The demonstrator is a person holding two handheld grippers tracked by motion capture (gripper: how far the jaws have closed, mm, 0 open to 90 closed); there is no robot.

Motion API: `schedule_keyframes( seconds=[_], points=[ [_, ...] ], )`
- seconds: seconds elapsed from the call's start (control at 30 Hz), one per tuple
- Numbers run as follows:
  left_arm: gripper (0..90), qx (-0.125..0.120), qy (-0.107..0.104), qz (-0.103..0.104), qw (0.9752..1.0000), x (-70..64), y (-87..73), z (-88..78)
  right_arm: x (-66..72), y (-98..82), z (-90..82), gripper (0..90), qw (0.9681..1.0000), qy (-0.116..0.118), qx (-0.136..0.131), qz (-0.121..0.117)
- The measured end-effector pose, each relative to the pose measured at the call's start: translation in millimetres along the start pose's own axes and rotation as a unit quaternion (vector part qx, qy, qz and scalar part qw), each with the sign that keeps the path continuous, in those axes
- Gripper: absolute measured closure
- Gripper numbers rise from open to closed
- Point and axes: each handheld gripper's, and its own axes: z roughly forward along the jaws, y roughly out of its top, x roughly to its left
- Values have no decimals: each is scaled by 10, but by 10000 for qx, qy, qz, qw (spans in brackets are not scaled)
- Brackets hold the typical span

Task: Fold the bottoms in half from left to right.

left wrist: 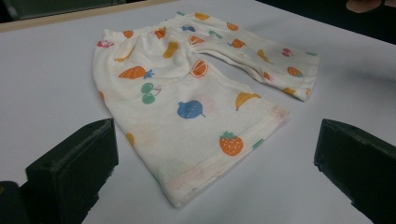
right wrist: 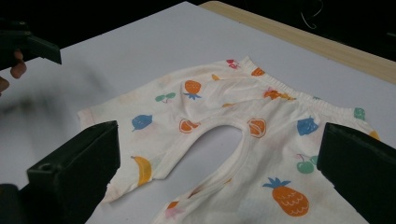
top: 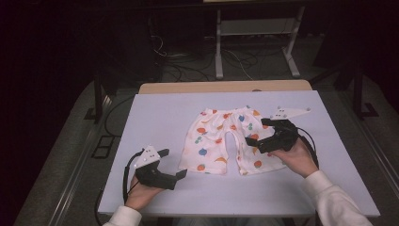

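Note:
A small pair of white trousers (top: 221, 141) printed with coloured fruit lies flat in the middle of a white board (top: 155, 113), waistband toward the far side. My left gripper (top: 173, 163) hovers open just off the hem of the left leg (left wrist: 224, 144), its jaws wide apart and nothing between them. My right gripper (top: 257, 131) is open above the right leg, beside the crotch. In the right gripper view the jaws straddle the crotch and both legs (right wrist: 243, 135). Nothing is held.
The white board rests on a wooden table (top: 226, 86) whose far edge shows beyond it. In the right gripper view the left gripper (right wrist: 28, 46) and a fingertip sit at the upper left. A metal stand (top: 256, 28) and cables lie on the dark floor behind.

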Motion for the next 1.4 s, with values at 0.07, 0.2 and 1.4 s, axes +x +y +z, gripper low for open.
schedule_keyframes(
  seconds=[0.07,0.2,1.4],
  points=[
    [0,0,1,1,10000,0,0,0,-8,15,20,0,10000,-1,15,2],
    [0,5,8,6,10000,0,0,3,-14,52,59,0,10000,0,36,-26],
    [0,-6,-27,-10,10000,7,1,7,-107,506,530,0,9999,-5,85,-74]
  ],
)
